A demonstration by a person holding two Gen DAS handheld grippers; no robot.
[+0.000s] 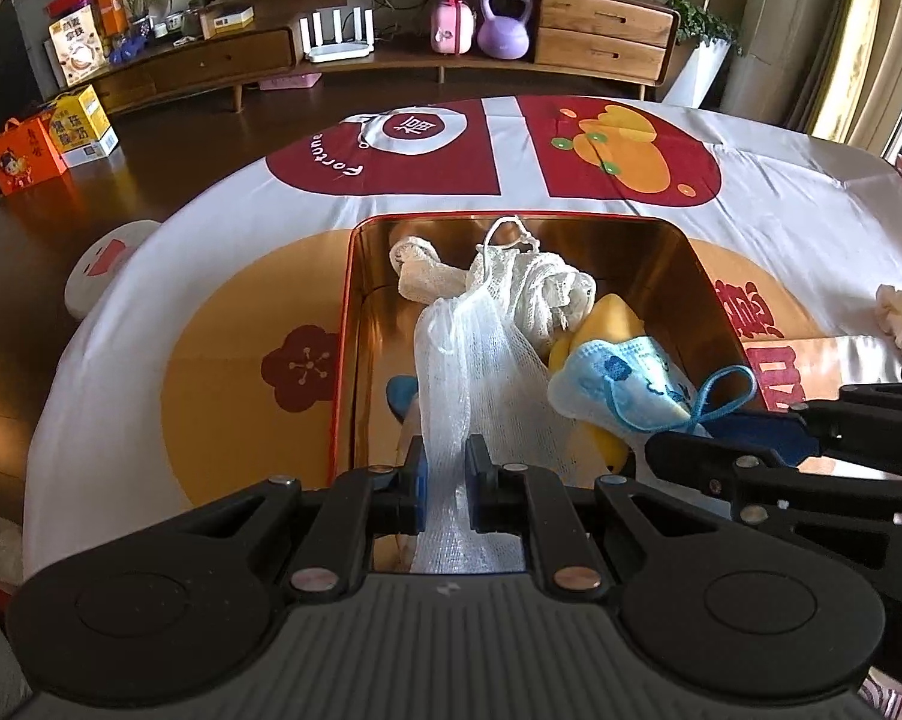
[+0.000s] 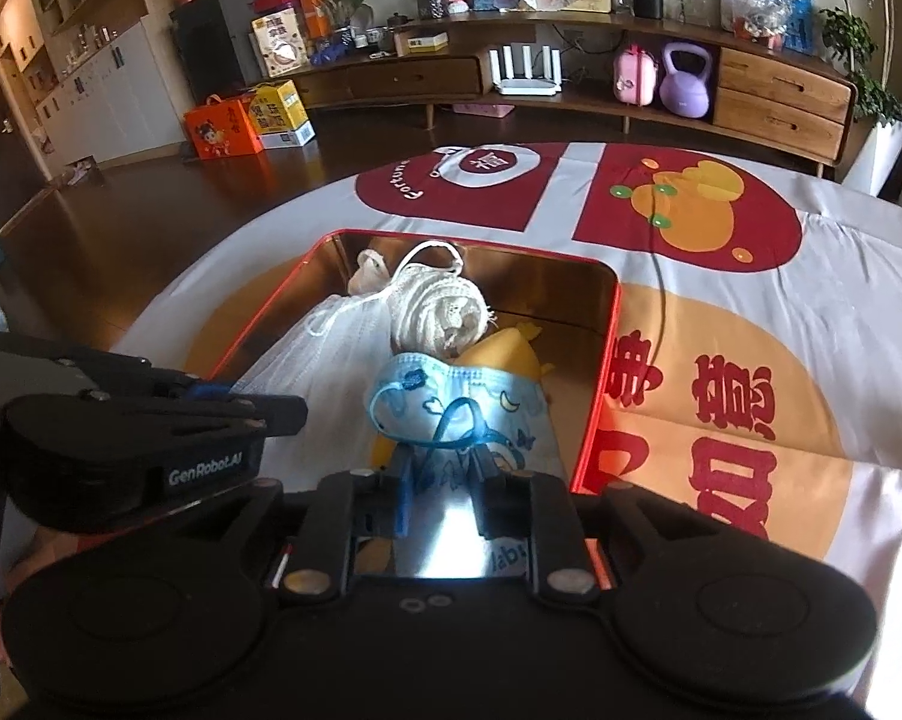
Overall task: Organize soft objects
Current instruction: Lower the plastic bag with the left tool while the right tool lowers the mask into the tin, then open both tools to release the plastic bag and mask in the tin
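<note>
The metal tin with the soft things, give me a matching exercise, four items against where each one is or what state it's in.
1. white mesh bag
2. blue face mask
3. kettlebell
4. orange gift box

A. on the floor
B. on the wooden shelf
C. pinched in the left gripper
D. lying in the tin, before the right gripper

Pairs: 1-C, 2-D, 3-B, 4-A

Left gripper (image 1: 445, 468) jaws clamped; right gripper (image 2: 445, 474) jaws parted.
</note>
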